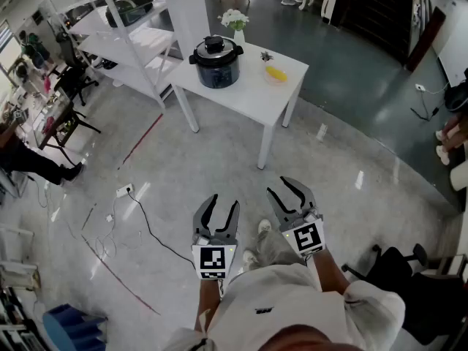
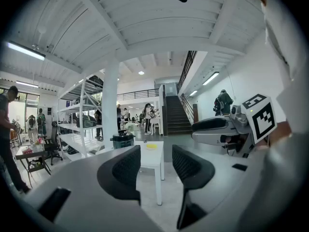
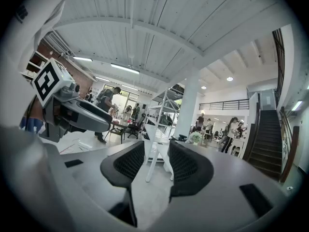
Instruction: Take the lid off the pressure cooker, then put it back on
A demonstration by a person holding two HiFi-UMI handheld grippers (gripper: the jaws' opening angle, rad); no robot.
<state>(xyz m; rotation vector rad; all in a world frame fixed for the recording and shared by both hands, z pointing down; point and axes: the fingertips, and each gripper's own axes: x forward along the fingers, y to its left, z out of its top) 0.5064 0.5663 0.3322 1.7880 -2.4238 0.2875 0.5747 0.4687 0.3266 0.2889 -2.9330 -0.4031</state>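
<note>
The dark pressure cooker (image 1: 217,64) stands on a white table (image 1: 248,97) far ahead, its black-knobbed lid (image 1: 215,48) on it. Both grippers hang over the floor, well short of the table. My left gripper (image 1: 225,201) and right gripper (image 1: 276,185) are side by side, each with a gap between its jaws and nothing in it. The left gripper view shows its own gripper (image 2: 156,153) framing the table, with the cooker (image 2: 122,140) small beyond the left pad. The right gripper (image 3: 157,153) looks at the table's legs, the cooker (image 3: 182,137) tiny behind.
On the table also stand a vase of white flowers (image 1: 235,22) and a bowl with something yellow (image 1: 276,74). White shelving (image 1: 131,28) and a pillar (image 1: 186,6) rise behind it. A cable and power strip (image 1: 124,191) lie on the floor left. A black chair (image 1: 406,269) is at my right.
</note>
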